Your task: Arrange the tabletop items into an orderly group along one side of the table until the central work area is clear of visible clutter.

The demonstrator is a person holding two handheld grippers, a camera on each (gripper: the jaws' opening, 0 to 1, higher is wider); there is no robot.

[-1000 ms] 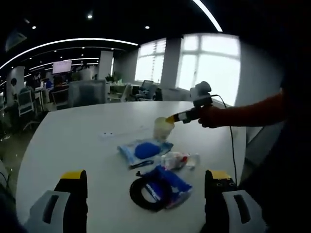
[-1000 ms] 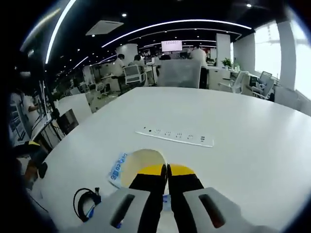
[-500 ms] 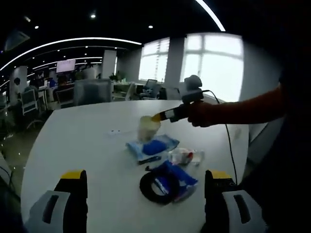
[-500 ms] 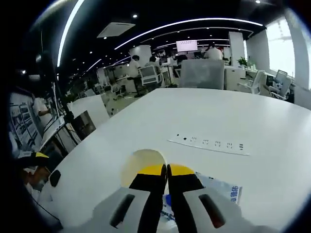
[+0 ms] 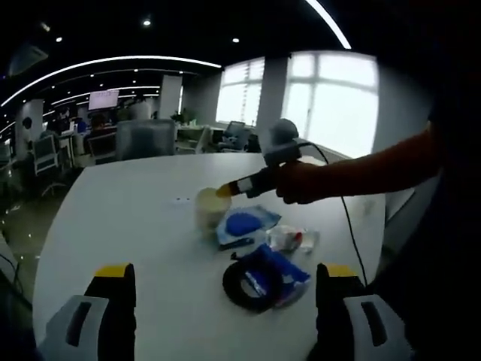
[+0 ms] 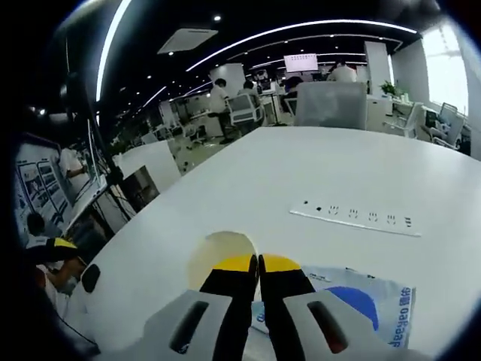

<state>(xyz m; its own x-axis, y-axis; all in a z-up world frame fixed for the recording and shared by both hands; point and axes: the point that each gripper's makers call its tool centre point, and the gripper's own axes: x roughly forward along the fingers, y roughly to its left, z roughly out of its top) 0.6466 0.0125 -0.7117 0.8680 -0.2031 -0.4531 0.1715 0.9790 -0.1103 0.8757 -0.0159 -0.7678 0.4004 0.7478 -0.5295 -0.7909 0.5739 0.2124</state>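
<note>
now the right gripper (image 6: 258,260) has its yellow-tipped jaws clenched on the rim of a pale cup (image 6: 220,254); in the right gripper view the two tips meet with no gap, and the cup's round mouth sits just left of them. in the left gripper view the same gripper (image 5: 225,190) comes in from the right, held by a hand (image 5: 301,183) on an orange sleeve (image 5: 383,164), with a dark cable (image 5: 347,226) hanging from it. there the cup (image 5: 210,213) stands upright near the middle of the white table (image 5: 135,226); whether it rests on the top or is just above it, i cannot tell.

just right of the cup lies a clear packet with a blue patch (image 5: 246,225), touching or nearly touching it; in the right gripper view this packet (image 6: 353,304) spreads out to the right of the jaws. beside the packet, toward the table's right edge, is a small crumpled wrapper with red on it (image 5: 293,239). nearer the camera sits a coiled black cable (image 5: 252,284) on a blue packet (image 5: 284,272). a white power strip (image 6: 355,218) lies flat farther out on the table, well apart from the cup.

the left gripper (image 5: 225,282) hangs low at the near edge with its jaws released and wide apart, nothing between them.

office desks and chairs (image 5: 139,139) stand beyond the table.
</note>
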